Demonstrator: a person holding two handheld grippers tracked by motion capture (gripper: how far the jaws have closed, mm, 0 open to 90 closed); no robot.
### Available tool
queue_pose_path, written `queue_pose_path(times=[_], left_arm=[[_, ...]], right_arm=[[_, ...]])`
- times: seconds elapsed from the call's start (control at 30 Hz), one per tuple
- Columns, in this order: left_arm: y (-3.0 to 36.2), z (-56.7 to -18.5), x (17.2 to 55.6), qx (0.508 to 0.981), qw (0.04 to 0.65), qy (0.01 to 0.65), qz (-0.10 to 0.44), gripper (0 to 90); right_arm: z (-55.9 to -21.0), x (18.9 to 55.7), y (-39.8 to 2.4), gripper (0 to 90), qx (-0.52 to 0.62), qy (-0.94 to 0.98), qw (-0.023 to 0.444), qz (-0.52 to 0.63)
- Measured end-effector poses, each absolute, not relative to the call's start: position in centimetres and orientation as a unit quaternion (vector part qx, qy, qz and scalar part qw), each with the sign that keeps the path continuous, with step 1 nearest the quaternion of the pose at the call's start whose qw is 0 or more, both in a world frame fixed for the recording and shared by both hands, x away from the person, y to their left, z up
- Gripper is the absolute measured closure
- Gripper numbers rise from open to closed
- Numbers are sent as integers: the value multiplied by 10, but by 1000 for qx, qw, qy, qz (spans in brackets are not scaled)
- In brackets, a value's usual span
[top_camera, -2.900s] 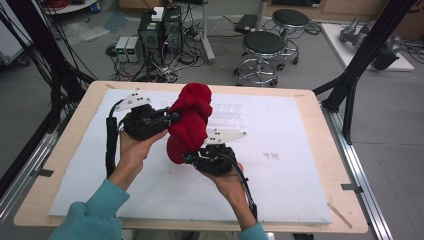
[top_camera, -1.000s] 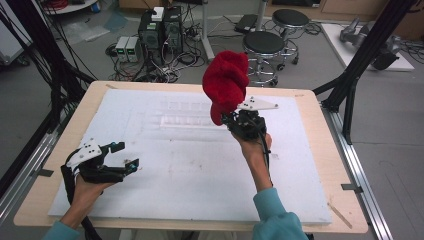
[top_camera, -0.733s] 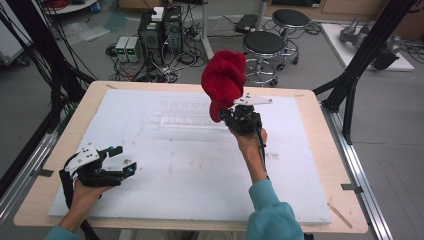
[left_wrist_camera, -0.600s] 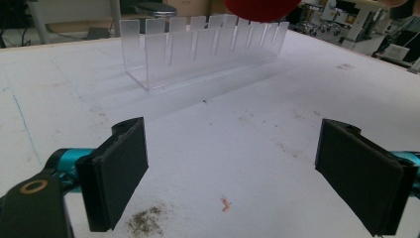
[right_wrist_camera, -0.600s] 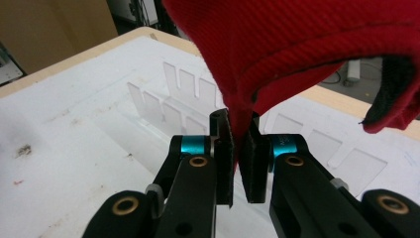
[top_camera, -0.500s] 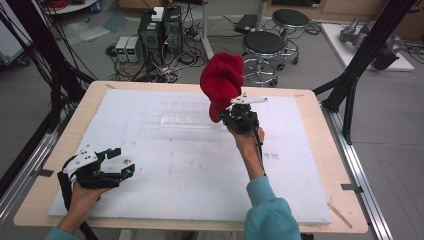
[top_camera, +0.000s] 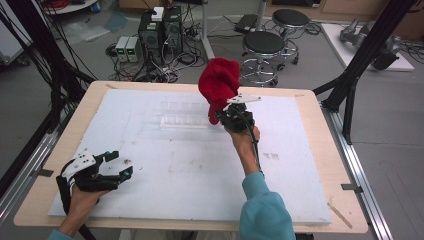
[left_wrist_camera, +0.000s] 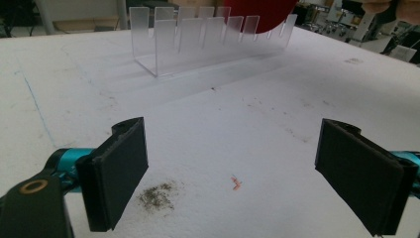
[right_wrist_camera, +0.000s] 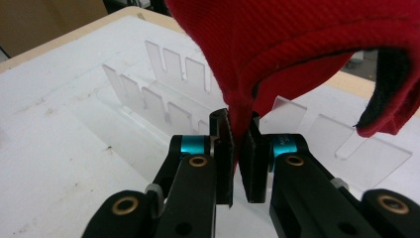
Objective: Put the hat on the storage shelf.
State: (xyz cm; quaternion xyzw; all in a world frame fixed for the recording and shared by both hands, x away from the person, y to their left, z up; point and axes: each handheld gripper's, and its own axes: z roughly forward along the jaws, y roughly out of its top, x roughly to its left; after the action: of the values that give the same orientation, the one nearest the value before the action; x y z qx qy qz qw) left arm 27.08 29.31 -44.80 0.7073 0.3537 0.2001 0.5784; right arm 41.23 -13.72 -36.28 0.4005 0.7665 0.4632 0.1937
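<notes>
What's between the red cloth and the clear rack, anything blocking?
Nothing visible. The right claw holds the red cloth in the air above the clear slotted rack, whose slots look empty. The left claw sits open, far off.

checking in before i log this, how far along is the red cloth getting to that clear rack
Done: the right gripper is shut on the red cloth and holds it up off the table, above the clear slotted rack. In hand: carrying it at the rack. Left: the rack's slots hold nothing, so any placing there is undone, if that is the aim. The left gripper is open, near the table's front-left corner.
</notes>
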Motion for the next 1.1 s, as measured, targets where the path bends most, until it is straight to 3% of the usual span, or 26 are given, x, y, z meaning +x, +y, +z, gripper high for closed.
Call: queue_pose_path(times=[0.6, 0.7, 0.77, 0.83, 0.93, 1.1], left_arm=[[294, -449, 267, 698, 585, 351, 215, 134], [294, -449, 267, 698, 587, 351, 215, 134], [294, -449, 266, 697, 586, 351, 216, 134], [294, -449, 267, 697, 586, 352, 216, 134], [294, -449, 266, 697, 586, 352, 217, 134], [294, -449, 266, 695, 588, 351, 219, 134]], right_arm=[[-369, 413, -136, 834, 399, 782, 184, 442], [-369, 412, -137, 730, 392, 789, 193, 433], [-367, 409, -138, 572, 392, 785, 198, 437], [-366, 408, -139, 551, 389, 783, 200, 442], [-362, 399, -141, 410, 388, 782, 216, 438], [-356, 380, -149, 302, 388, 772, 231, 448]])
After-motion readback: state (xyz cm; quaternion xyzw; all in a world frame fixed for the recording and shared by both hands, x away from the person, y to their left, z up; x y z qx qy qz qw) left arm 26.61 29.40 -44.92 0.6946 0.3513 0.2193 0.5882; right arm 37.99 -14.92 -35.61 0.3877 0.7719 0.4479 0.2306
